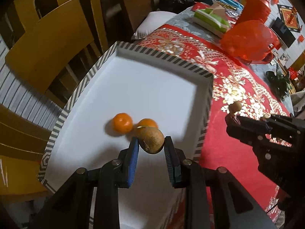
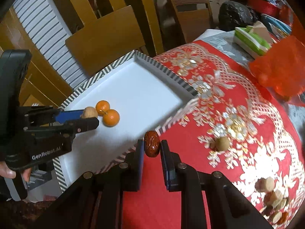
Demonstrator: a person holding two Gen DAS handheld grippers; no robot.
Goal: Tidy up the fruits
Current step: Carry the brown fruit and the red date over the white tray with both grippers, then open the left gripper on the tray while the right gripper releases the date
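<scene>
My left gripper (image 1: pixel 151 143) is shut on a round brown fruit (image 1: pixel 151 140) and holds it above the white tray (image 1: pixel 152 89) with the striped rim. Two oranges (image 1: pixel 122 123) lie on the tray just beyond that fruit. In the right wrist view the left gripper (image 2: pixel 89 118) shows at the left with the brown fruit (image 2: pixel 89 112) beside the oranges (image 2: pixel 111 117). My right gripper (image 2: pixel 152 146) is shut on a wrinkled red date (image 2: pixel 152 143), over the tray's near corner (image 2: pixel 162 127). The right gripper (image 1: pixel 231 119) shows at the right of the left wrist view.
A small tan fruit (image 2: pixel 222 143) lies on the red embroidered tablecloth (image 2: pixel 219 103); several more pile up at the lower right (image 2: pixel 274 196). A red plastic bag (image 1: pixel 247 38), a green box (image 1: pixel 211 20) and black bags stand farther back. Wooden chairs (image 1: pixel 51 43) crowd the tray's left side.
</scene>
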